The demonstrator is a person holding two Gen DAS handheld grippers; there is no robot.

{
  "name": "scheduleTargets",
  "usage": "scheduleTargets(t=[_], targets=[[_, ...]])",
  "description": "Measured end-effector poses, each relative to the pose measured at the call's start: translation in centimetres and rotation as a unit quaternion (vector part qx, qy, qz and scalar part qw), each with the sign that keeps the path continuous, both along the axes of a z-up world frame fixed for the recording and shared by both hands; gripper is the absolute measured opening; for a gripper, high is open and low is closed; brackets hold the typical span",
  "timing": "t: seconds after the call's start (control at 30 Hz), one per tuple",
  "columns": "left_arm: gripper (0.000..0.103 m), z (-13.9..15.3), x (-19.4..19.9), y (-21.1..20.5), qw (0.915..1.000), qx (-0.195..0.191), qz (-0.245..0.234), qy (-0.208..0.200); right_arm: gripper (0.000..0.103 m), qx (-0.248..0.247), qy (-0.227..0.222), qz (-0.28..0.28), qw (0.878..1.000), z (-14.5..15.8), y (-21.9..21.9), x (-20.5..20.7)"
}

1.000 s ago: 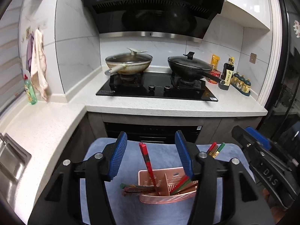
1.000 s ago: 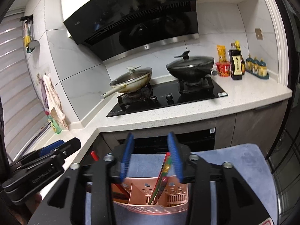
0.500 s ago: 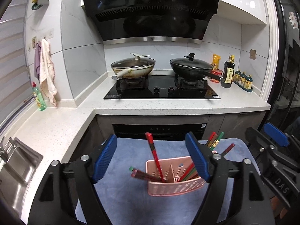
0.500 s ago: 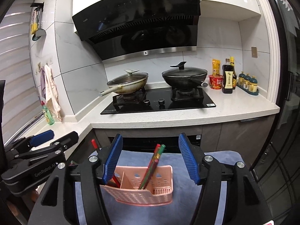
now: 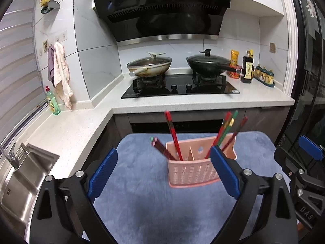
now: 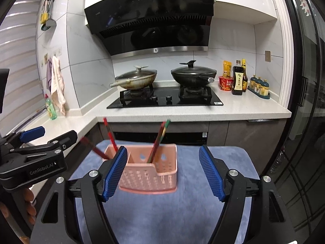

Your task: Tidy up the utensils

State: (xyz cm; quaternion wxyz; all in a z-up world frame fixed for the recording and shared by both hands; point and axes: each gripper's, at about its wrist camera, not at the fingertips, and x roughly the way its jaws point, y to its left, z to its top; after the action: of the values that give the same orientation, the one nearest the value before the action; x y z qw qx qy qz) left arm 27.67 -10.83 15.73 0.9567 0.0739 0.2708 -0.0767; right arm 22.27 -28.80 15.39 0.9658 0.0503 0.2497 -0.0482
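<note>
Left wrist: sink [image 5: 22, 174] (unseen opposite).

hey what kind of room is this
A home kitchen, most likely. A gas hob carries two lidded woks under a black range hood, and a steel sink is set into the white countertop.

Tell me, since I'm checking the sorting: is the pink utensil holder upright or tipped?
Upright. The pink utensil holder stands on its base on the blue mat, open top upward, with chopsticks leaning inside its compartments.
</note>
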Motion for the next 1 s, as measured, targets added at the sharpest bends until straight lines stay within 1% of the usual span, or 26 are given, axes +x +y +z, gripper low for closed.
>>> scheduleTargets(t=[0.17,0.23,0.3,0.43,0.5,0.67,0.87,0.9,0.93,1.0], targets=[[0.092,-1.1,-1.6,0.2,0.9999,0.005,0.002,0.009,0.077,0.005,0.017,-0.005,1.0,-1.5,0.1,-2.1],[0.093,-1.6,-2.2,0.3,0.9999,0.005,0.002,0.016,0.081,0.009,0.022,-0.008,1.0,-1.9,0.0,-2.7],[0.094,-2.1,-2.6,0.3,0.9998,0.006,0.004,0.021,0.083,0.015,0.027,-0.013,0.999,-2.4,-0.1,-3.3],[0.095,-3.2,-3.4,0.3,0.9994,0.014,0.005,0.031,0.084,0.007,0.041,-0.022,0.999,-3.3,0.0,-4.1],[0.096,-3.7,-3.7,0.5,0.9992,0.013,0.007,0.037,0.084,-0.001,0.047,-0.026,0.999,-3.8,0.2,-4.6],[0.096,-5.4,-4.3,1.1,0.998,0.007,0.009,0.061,0.085,0.002,0.065,-0.026,0.998,-5.0,0.2,-5.3],[0.096,-6.7,-5.0,1.7,0.9971,0.008,0.021,0.073,0.086,0.003,0.082,-0.026,0.996,-6.3,0.8,-6.0],[0.096,-6.9,-5.1,1.8,0.9969,0.009,0.023,0.074,0.087,0.003,0.085,-0.028,0.996,-6.5,0.9,-6.1],[0.096,-7.0,-5.2,1.8,0.9969,0.01,0.024,0.074,0.09,0.003,0.086,-0.03,0.996,-6.7,0.9,-6.1],[0.096,-7.0,-5.3,1.9,0.997,0.014,0.025,0.071,0.091,0.001,0.088,-0.027,0.996,-6.9,1.2,-6.3]])
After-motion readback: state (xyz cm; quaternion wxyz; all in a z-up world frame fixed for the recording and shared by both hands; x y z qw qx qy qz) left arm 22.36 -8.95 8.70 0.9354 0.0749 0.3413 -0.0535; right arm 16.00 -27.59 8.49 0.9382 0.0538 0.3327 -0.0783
